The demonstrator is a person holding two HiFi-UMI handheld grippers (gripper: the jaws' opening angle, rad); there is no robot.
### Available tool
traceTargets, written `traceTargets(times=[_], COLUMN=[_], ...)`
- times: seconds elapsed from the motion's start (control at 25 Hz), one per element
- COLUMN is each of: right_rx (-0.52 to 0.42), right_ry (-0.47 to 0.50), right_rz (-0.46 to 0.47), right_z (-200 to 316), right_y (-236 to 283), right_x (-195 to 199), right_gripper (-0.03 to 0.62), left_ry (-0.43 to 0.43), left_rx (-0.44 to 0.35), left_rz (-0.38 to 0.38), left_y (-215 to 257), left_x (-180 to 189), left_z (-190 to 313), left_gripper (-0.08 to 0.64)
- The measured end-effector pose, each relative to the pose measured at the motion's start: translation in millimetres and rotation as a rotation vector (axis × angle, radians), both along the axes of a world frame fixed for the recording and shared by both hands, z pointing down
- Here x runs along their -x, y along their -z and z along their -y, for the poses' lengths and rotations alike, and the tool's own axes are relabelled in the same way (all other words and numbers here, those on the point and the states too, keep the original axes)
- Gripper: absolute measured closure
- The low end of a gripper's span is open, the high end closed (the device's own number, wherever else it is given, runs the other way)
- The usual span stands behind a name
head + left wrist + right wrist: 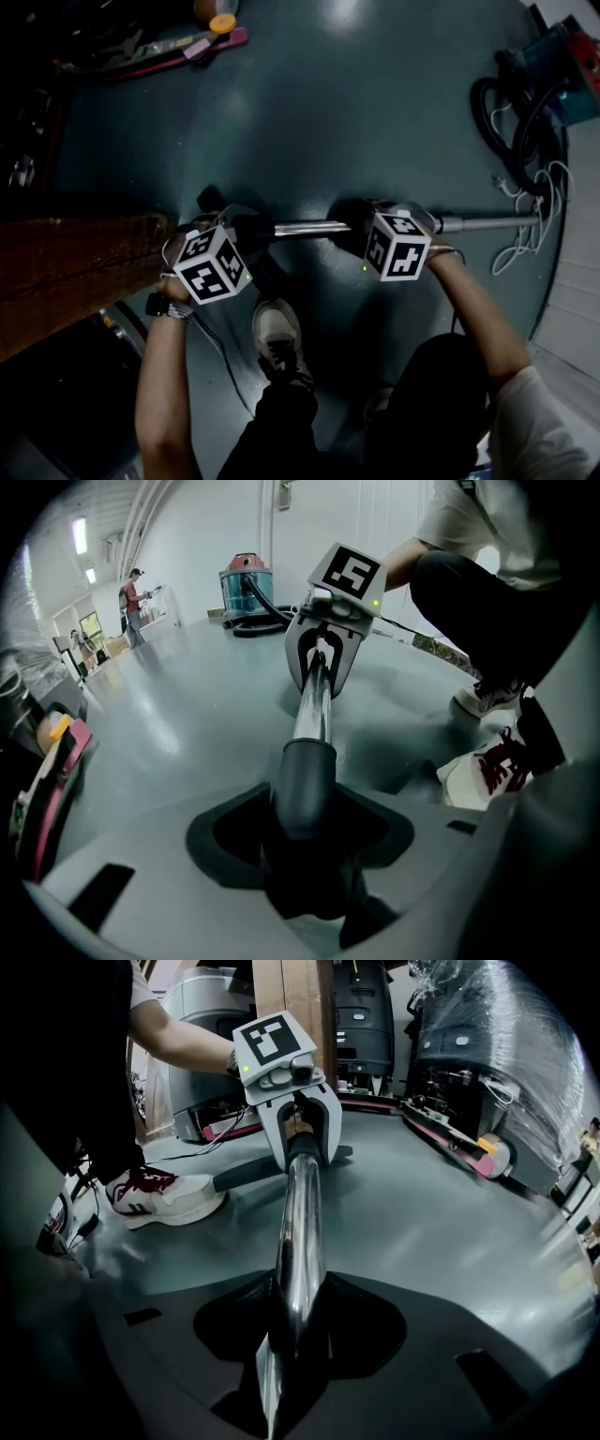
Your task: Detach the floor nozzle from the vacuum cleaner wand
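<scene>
Nearest, the left gripper (305,1147) is clamping the floor nozzle (246,1174) by its dark grey neck (303,785). The right gripper (320,663) is squeezing the chrome wand (307,227), which is hanging level above the floor (356,112). Farther off, only the left gripper view is showing a person (134,600) standing past the red-topped vacuum cleaner (247,581).

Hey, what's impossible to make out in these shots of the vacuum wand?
1. Head view: the floor nozzle is mostly hidden under the left gripper and in shadow.
2. Left gripper view: any release catch on the grey collar; none shows on the side facing the camera.
3. Head view: where the wand ends, lost among the white cables.
</scene>
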State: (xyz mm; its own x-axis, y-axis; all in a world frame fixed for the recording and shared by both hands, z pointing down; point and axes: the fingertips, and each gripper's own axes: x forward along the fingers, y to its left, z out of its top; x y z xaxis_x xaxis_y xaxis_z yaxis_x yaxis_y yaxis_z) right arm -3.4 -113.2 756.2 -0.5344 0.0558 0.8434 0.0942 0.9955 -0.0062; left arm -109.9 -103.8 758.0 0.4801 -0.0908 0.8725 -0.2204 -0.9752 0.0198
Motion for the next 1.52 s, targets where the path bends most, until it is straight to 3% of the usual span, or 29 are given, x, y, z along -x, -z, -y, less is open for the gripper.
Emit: traceTargets(times=[0.2,0.36,1.0,1.28,1.52], right_rx=[0.022,0.012,0.000,0.114,0.118], right_ry=[-0.020,-0.018,0.024,-0.004,-0.005], right_rz=[0.007,0.026,0.014,0.025,0.027], right_z=[-1,-2,-8,-14,-10], right_y=[1,3,-2,-5,-2], right_x=[-2,1,1,1,-1], right_gripper=[0.440,0.440,0.440,0.442,0.442], left_ry=[-0.074,-0.091,-0.099,-0.090,-0.130], left_rx=[-0.095,-0.096,0.175,0.070,-0.085], left_rz=[0.071,0.090,0.001,-0.004,0.048], left_y=[-5,-7,-10,-14,-7], left_x=[-13,-12,-10,-12,-9], left_z=[3,0,-15,-18,-7], left_gripper=[0.388,0.397,0.399,0.400,0.400])
